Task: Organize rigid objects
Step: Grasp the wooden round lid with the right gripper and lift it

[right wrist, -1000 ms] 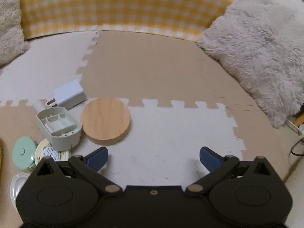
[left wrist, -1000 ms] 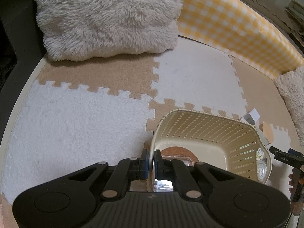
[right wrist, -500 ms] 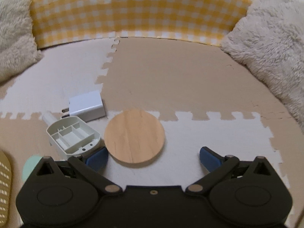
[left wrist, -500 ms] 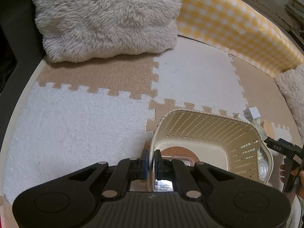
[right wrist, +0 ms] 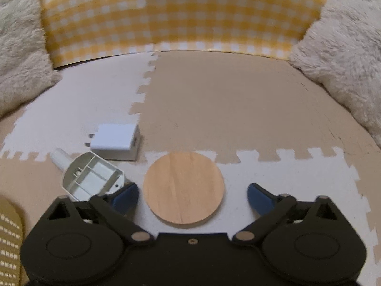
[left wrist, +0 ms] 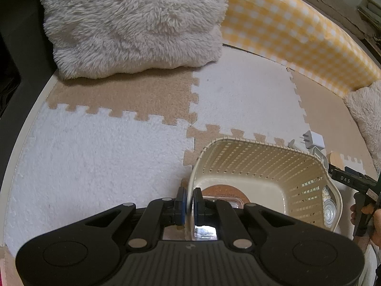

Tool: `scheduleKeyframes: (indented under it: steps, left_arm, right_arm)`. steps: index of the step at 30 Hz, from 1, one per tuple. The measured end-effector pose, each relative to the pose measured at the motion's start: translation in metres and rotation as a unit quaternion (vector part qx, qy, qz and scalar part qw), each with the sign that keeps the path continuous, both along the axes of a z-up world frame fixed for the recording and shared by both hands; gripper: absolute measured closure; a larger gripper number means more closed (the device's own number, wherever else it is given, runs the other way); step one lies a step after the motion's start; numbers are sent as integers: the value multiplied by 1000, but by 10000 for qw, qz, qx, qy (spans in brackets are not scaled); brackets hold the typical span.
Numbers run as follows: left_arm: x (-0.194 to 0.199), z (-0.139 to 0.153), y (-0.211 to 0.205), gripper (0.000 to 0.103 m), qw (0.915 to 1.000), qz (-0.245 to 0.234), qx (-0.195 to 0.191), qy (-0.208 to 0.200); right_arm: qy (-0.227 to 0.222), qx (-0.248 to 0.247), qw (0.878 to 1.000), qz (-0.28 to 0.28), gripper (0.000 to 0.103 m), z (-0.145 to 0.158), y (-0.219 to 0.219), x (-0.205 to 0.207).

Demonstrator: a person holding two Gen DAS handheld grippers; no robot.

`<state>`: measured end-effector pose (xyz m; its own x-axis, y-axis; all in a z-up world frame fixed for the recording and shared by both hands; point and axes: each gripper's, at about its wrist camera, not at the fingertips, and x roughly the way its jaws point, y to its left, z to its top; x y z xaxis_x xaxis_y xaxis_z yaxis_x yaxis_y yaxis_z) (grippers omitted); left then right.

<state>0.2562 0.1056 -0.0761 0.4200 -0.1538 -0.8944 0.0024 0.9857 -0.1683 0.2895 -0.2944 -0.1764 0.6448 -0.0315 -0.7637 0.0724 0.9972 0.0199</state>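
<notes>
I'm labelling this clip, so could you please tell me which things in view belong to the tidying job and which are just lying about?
Part of the job:
- basket, gripped at its rim by the left gripper
- wooden disc, in front of the open right gripper
- white charger
- grey plastic tray

Just lying about:
- fluffy cushions
- gingham bolster
- foam mat

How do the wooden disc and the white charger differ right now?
The wooden disc is round, flat and tan; the charger is a boxy white block with prongs on its left end. The disc lies between the open fingers of the right gripper; the charger sits farther off, to the left and outside them. The disc lies mostly on a white mat tile; the charger straddles a white-tan seam. Both rest on the mat, outside the basket.
</notes>
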Motion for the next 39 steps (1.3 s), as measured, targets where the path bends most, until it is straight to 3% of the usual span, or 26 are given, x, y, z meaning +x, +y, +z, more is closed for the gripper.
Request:
scheduleKeyframes:
  steps: [5, 8, 19, 27, 33, 39]
  left_arm:
    - [0, 0, 0, 97, 10000, 3, -6, -1]
    - [0, 0, 0, 97, 10000, 1, -8, -6]
    - [0, 1, 0, 97, 10000, 4, -14, -5]
    - [0, 1, -1, 97, 10000, 2, -8, -7]
    - [0, 1, 0, 97, 10000, 0, -10, -3]
    - [0, 1, 1, 97, 10000, -19, 23, 2]
  right_arm:
    - [5, -16, 9998, 198, 30, 4, 7, -2]
    - [39, 64, 9999, 135, 35, 6, 4, -3]
    - [64, 436, 9990, -36, 35, 10, 4, -8]
    - [-610, 688, 9954, -262, 35, 53, 7, -20]
    - [-1121, 1089, 9876, 134, 35, 97, 36, -39]
    - [-1233, 1408, 9798, 703, 35, 122, 76, -59]
